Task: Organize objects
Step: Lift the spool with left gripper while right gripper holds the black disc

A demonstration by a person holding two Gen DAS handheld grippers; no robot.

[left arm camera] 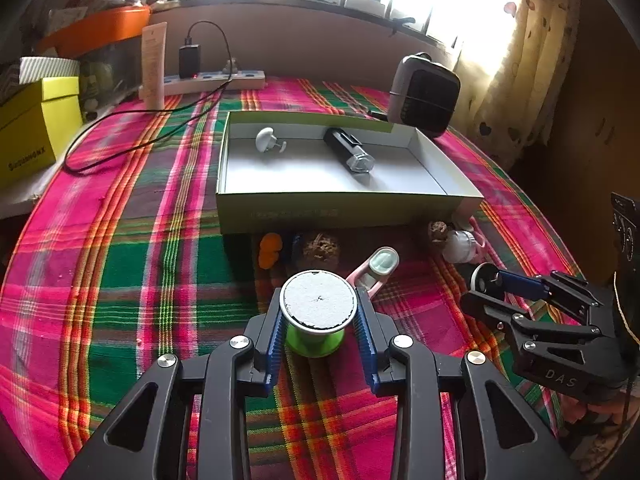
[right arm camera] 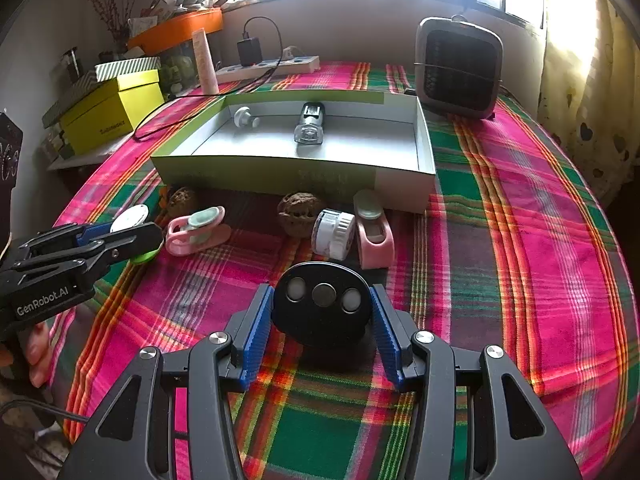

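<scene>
The green spool [left arm camera: 316,316] is clamped in the left gripper [left arm camera: 318,320], and the black oval device [right arm camera: 323,304] in the right gripper [right arm camera: 322,312]. From both claws the open box [left arm camera: 340,210] lies at twelve o'clock, its long axis crosswise.

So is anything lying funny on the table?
Yes. The small white jar lies tipped on its side in front of the box, and one pink holder beside it has toppled over, while the other pink holder stands upright.
</scene>
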